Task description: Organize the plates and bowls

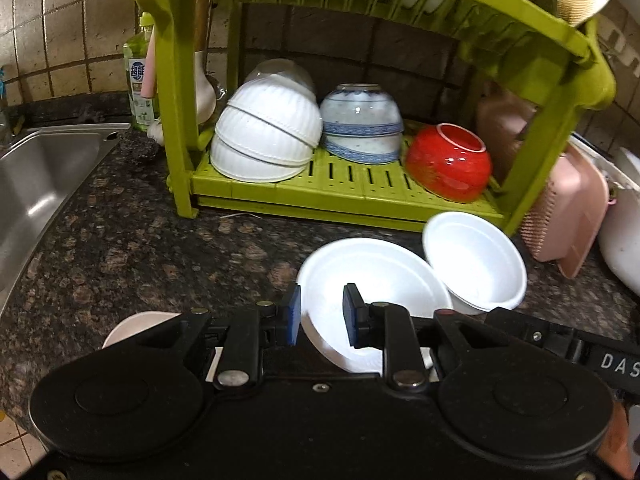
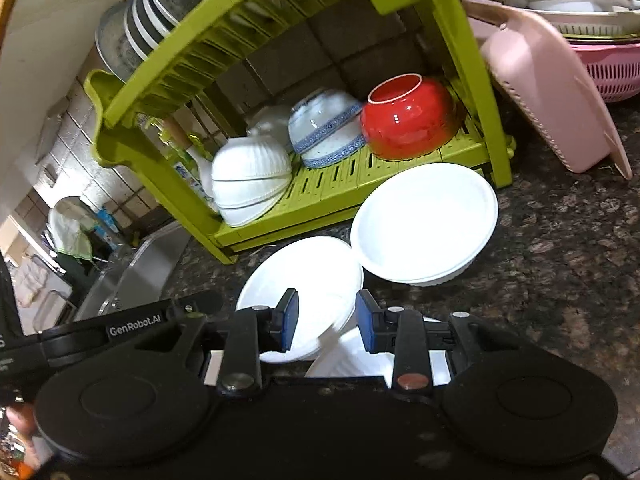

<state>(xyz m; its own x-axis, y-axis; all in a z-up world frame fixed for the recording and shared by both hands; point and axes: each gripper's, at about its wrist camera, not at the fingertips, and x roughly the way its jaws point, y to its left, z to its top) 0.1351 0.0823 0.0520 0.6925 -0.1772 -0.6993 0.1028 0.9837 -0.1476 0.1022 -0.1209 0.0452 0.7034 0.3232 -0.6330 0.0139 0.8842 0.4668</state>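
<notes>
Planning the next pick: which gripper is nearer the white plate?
Left. The left gripper straddles the white plate rim, jaws open; the right gripper hovers open beside it.

Red bowl (image 1: 448, 162) (green rack (image 1: 344, 184))

Overhead light blows out the white bowls (image 2: 424, 216) to glare, while the speckled worktop (image 1: 140, 248) stays dim. Fisheye bending curves the wall tiles (image 1: 48, 32) at the edges, with slight softness throughout.

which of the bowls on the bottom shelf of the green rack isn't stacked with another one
The red bowl at the rack's right end. It sits alone, tipped upside down, while the white ribbed bowls and blue-patterned bowls are stacked.
</notes>
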